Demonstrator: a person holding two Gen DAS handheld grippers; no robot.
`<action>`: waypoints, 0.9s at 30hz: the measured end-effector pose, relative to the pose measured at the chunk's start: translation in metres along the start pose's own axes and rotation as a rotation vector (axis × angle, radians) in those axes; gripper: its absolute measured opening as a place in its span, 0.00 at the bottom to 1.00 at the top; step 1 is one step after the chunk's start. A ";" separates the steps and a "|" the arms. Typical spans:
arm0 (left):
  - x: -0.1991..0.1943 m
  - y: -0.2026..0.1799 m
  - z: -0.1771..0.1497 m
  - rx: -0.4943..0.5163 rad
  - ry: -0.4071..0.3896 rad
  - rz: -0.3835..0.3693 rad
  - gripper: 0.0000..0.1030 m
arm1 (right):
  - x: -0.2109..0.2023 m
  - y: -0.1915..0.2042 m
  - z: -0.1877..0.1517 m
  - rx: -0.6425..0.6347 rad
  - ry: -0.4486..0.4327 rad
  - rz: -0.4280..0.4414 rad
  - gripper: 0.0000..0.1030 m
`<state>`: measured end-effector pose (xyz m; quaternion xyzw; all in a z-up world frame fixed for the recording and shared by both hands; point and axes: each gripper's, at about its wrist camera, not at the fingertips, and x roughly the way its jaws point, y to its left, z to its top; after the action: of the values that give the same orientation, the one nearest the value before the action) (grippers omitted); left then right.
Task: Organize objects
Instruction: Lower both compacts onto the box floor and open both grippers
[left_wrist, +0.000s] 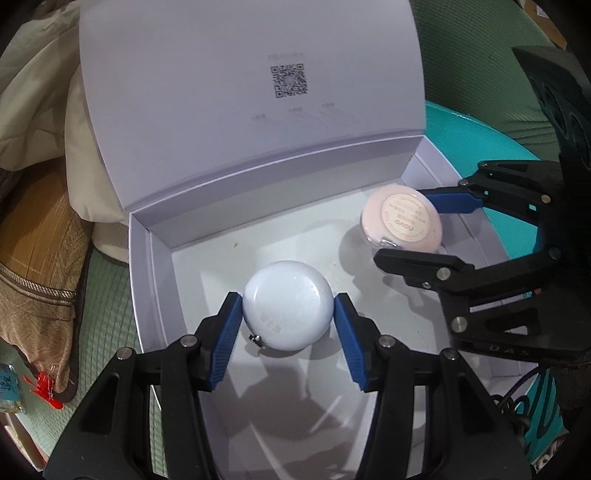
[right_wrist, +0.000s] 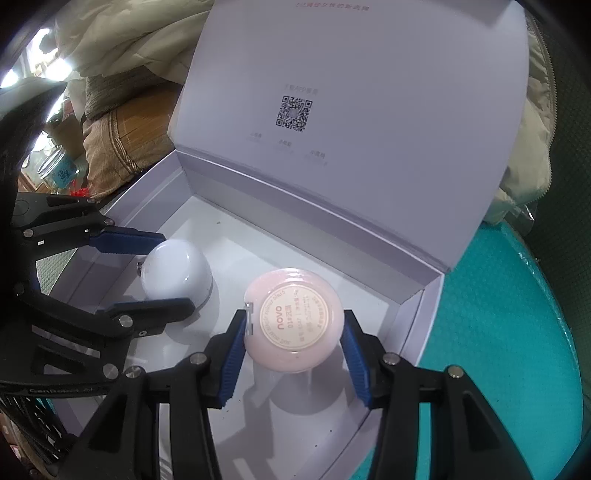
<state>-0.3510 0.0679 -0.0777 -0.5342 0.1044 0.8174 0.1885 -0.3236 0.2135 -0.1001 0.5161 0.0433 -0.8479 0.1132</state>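
Both tools reach down into an open white box (left_wrist: 155, 258) whose hinged lid (left_wrist: 251, 81) stands upright and shows a QR code. The left tool (left_wrist: 288, 317) is clamped on a pale blue round compact (left_wrist: 288, 304) inside the box. The right tool (right_wrist: 293, 332) is clamped on a pink round compact (right_wrist: 293, 325) with a circular NOVO label, just beside the blue one.

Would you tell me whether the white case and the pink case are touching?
Apart: the left wrist view shows bare box floor between the white case and the pink case.
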 end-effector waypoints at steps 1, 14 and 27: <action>0.000 0.000 0.000 0.000 0.001 -0.001 0.48 | 0.000 0.001 0.000 -0.003 0.002 -0.001 0.49; 0.001 -0.005 0.002 -0.006 0.006 -0.006 0.48 | 0.004 0.004 0.004 -0.014 0.009 -0.030 0.49; 0.002 -0.012 0.002 -0.009 -0.015 -0.004 0.49 | 0.005 0.005 0.007 0.002 -0.002 -0.045 0.50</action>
<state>-0.3485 0.0806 -0.0786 -0.5292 0.0984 0.8214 0.1885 -0.3307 0.2066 -0.1010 0.5142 0.0541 -0.8508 0.0936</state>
